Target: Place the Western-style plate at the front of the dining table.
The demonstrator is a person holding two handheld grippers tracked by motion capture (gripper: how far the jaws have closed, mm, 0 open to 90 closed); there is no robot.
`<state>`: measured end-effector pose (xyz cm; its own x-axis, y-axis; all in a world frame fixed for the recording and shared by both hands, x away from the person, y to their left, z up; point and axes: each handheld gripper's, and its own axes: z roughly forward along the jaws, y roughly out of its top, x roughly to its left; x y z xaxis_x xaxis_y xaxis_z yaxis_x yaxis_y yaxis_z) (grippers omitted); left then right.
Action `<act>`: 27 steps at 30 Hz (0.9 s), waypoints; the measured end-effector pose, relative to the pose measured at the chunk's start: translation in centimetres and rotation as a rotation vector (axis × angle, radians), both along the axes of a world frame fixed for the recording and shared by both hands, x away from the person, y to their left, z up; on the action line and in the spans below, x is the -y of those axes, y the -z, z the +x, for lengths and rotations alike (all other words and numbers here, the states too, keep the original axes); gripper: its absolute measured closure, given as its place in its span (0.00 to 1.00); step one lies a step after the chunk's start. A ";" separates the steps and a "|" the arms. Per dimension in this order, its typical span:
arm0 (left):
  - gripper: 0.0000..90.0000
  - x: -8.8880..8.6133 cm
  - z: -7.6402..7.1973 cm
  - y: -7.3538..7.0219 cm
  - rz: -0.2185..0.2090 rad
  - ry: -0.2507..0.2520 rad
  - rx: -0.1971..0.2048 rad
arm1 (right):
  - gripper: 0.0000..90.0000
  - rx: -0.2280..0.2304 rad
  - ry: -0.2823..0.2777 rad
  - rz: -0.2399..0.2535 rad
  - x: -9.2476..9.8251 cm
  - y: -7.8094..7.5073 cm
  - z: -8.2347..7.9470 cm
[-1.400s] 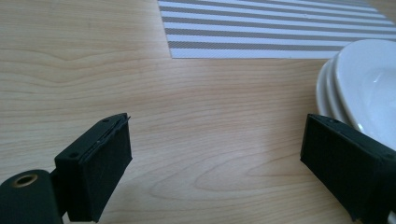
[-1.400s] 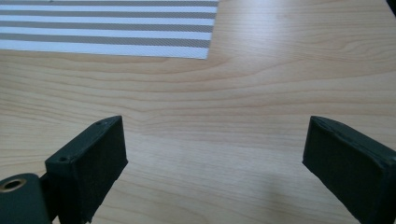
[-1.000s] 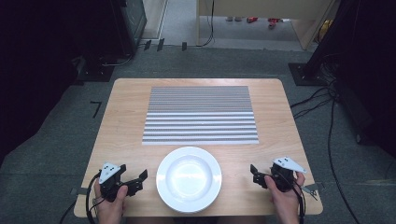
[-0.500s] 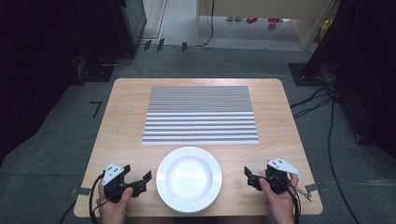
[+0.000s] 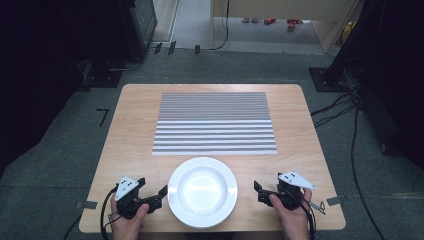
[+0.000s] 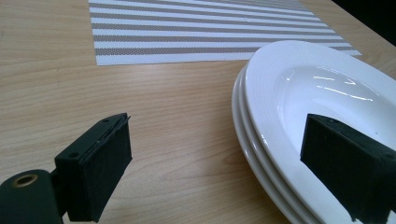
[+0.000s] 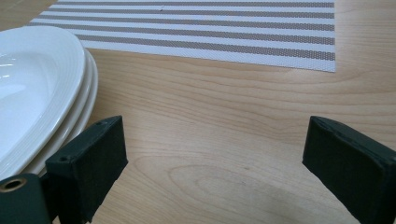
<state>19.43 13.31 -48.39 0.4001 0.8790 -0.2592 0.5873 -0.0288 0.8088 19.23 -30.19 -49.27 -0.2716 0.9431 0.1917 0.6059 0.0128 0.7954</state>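
A stack of white deep plates (image 5: 202, 192) sits at the table's front edge, centred. My left gripper (image 5: 151, 188) is open just left of the stack, jaws pointing at it. In the left gripper view (image 6: 224, 168) one jaw hangs over the plates' rim (image 6: 289, 88) and the other over bare wood. My right gripper (image 5: 260, 192) is open a short way right of the stack. In the right gripper view (image 7: 215, 168) the plates (image 7: 42, 79) lie left of the jaws, untouched, and only wood lies between the jaws.
A grey-and-white striped placemat (image 5: 215, 122) lies flat beyond the plates, mid-table; it appears as the placemat (image 6: 196, 28) and the placemat (image 7: 210, 32) in the gripper views. The wooden table (image 5: 135, 130) is bare at both sides. Cables and dark stands surround it on the floor.
My right gripper has slid a little left, closer to the plates. The left gripper has shifted slightly toward the front edge. Both stayed open and the plates did not move.
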 end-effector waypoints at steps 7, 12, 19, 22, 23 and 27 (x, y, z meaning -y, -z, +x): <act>0.10 0.5 -0.1 0.1 0.001 0.015 0.000 | 0.07 0.000 -0.012 0.006 -0.6 0.0 -0.1; 0.10 1.2 -0.2 0.2 0.006 0.035 -0.001 | 0.08 0.003 -0.023 0.014 -1.1 0.1 -0.1; 0.10 1.7 -0.3 0.3 0.013 0.050 0.000 | 0.08 0.006 -0.041 0.031 -1.8 0.1 -0.2; 0.10 2.0 -0.3 0.4 0.015 0.056 -0.003 | 0.08 0.006 -0.048 0.031 -2.0 0.1 -0.2; 0.10 2.1 -0.3 0.4 0.019 0.058 -0.005 | 0.09 0.009 -0.051 0.030 -2.1 0.1 -0.2; 0.10 2.5 -0.3 0.6 0.025 0.065 -0.012 | 0.17 0.011 -0.048 0.036 -2.7 0.1 -0.2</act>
<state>19.14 10.81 -49.01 0.4535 0.8577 -0.2425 0.5935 -0.0876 0.8000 19.02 -27.50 -49.38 -0.3182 0.9216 0.2225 0.5969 0.0125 0.8022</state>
